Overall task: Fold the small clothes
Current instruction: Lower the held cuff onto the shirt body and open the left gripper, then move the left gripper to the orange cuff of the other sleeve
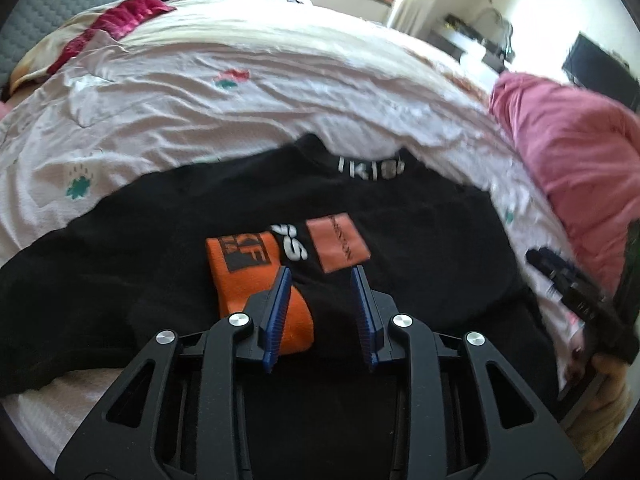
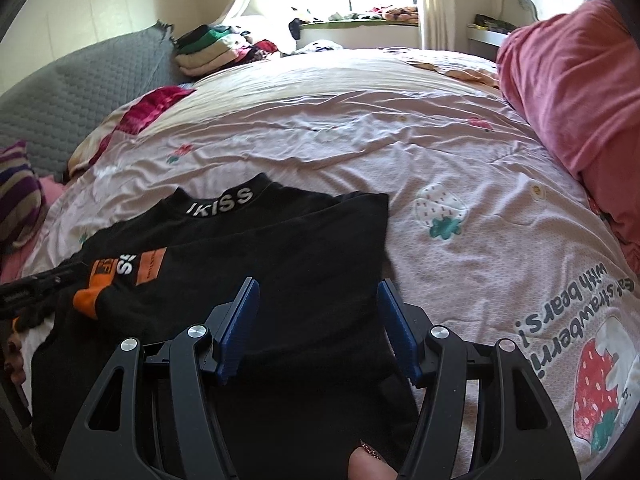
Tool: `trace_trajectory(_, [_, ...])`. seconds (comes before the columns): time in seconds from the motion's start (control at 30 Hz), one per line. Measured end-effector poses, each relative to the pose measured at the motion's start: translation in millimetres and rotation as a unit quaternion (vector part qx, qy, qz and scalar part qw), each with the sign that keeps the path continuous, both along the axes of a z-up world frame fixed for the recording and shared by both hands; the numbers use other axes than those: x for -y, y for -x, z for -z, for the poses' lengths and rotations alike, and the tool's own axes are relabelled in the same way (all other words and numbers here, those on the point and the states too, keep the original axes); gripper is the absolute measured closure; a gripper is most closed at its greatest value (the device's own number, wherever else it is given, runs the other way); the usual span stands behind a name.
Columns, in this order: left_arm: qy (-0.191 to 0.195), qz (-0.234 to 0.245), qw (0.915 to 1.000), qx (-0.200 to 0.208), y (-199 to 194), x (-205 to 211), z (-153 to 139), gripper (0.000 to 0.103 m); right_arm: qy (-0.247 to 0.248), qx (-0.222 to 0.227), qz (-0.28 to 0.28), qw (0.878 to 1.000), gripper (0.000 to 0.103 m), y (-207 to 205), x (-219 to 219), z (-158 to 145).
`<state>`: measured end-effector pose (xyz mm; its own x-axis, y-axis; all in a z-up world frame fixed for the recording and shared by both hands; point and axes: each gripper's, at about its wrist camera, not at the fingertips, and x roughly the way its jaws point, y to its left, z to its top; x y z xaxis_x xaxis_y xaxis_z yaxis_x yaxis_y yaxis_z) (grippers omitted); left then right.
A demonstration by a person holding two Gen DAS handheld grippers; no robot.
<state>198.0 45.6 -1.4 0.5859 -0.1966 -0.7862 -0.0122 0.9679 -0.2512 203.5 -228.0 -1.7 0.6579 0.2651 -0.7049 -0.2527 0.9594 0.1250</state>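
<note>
Pink strawberry-print bedding (image 2: pixel 460 168) carries a black top (image 2: pixel 280 248) lying flat near its front edge, collar lettered white at the far side, orange patches and an orange cuff folded across its chest. Left gripper (image 1: pixel 320 280) hovers above it, narrowly parted, empty. Right gripper (image 2: pixel 316 292) stands wider open over its right edge, empty.

Black shirt (image 2: pixel 248 264) hem hidden under jaws; right gripper (image 1: pixel 576 296) blurred, cut by edge
</note>
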Motion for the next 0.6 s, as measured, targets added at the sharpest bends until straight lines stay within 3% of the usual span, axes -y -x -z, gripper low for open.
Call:
trace_trajectory(0.17, [-0.035, 0.010, 0.9976, -0.059, -6.1, 6.2, 35.9, 0.082, 0.009, -0.001, -0.015, 1.000, 0.043, 2.0, -8.3, 2.0])
trace_trajectory(0.33, [-0.027, 0.011, 0.9976, -0.063, -1.9, 1.5, 37.9, 0.082, 0.026, -0.013, -0.039, 0.999, 0.042, 4.1, -21.6, 8.5])
trace_trajectory(0.5, [-0.021, 0.011, 0.9978, -0.061, 2.5, -0.6, 38.1, 0.081, 0.080, -0.092, -0.033, 0.992, 0.038, -6.6, -27.6, 43.8])
trace_trajectory(0.6, [-0.014, 0.008, 0.9980, -0.062, 3.0, -0.9, 36.6, 0.081, 0.080, -0.094, -0.026, 0.992, 0.038, -7.4, -28.8, 47.7])
